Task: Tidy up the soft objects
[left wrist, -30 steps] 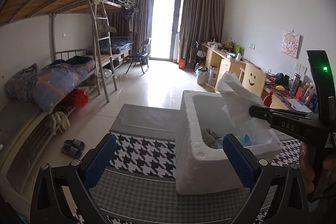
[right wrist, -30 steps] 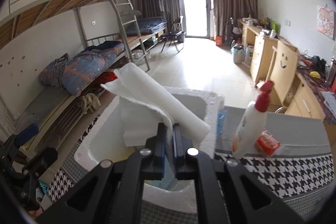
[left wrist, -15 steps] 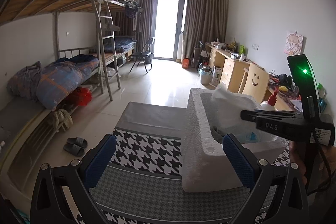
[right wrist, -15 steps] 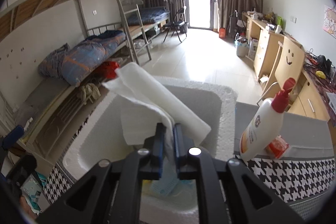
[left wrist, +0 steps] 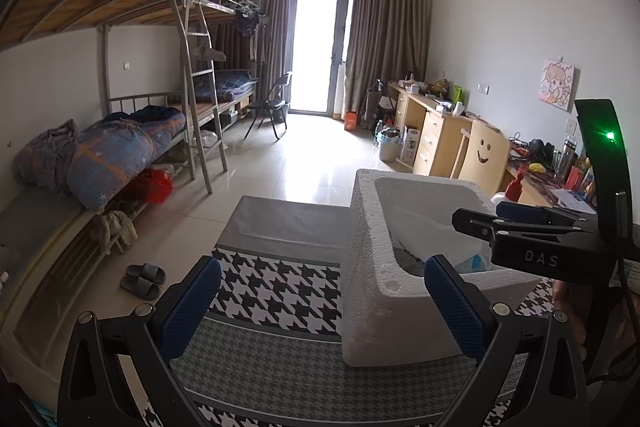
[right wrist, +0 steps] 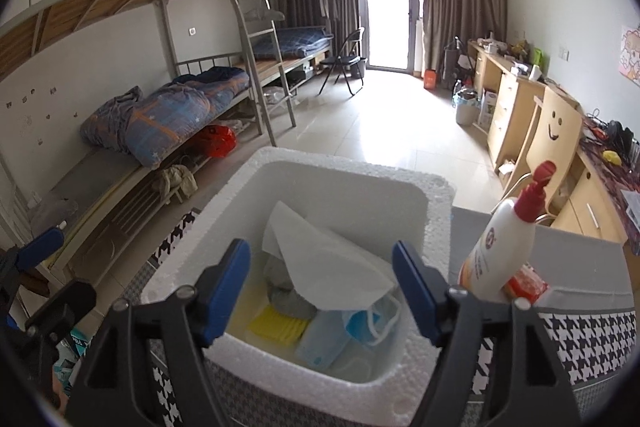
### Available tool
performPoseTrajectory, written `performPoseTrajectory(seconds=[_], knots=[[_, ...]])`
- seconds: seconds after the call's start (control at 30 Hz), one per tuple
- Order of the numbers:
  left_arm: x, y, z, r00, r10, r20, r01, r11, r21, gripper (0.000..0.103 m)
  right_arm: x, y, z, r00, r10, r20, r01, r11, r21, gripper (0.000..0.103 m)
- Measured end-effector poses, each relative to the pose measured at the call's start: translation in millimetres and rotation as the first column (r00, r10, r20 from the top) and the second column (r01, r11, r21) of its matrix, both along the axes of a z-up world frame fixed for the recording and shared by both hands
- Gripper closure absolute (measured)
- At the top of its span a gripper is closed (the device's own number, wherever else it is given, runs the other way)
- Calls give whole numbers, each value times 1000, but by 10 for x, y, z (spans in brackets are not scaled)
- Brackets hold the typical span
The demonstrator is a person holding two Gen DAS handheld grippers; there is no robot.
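A white foam box (right wrist: 352,183) stands on the houndstooth cloth; it also shows in the left wrist view (left wrist: 368,259). Inside lie a white folded tissue (right wrist: 320,259), a grey cloth (right wrist: 286,287), a yellow sponge (right wrist: 278,325) and blue face masks (right wrist: 344,331). My right gripper (right wrist: 320,287) is open and empty just above the box's near edge, its jaws either side of the tissue. My left gripper (left wrist: 320,299) is open and empty over the cloth, left of the box. The right gripper's body (left wrist: 532,243) shows there above the box.
A white lotion bottle with a red pump (right wrist: 504,243) and a red packet (right wrist: 524,283) stand on the table right of the box. The houndstooth cloth (left wrist: 276,291) covers the table. Bunk beds (left wrist: 120,147) are at left, desks (left wrist: 436,131) at right.
My right gripper lowered the tissue into the box, then opened and let it go. The tissue now lies on the things in the box. The left gripper stayed open.
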State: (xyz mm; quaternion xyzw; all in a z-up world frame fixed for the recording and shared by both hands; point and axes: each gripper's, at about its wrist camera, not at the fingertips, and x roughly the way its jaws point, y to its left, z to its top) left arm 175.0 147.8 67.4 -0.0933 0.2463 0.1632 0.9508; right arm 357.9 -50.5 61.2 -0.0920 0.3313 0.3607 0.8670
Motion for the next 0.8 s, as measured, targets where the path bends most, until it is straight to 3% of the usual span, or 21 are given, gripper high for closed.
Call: performPoseTrajectory(seconds=[0.13,0.37,0.8], knots=[[-27,-53,35,1000,-8,12,8,1000,9,1,-48,-71,43,1000,-5,11,5,1000,15,25],[-54,-125,69,1000,-10,9,10,1000,15,1,-177,-230,99,999,-18,37,16,998,56,14],[-263,-344,230,997,-55,60,53,998,36,1,-516,-542,255,995,-28,92,18,994,108,13]])
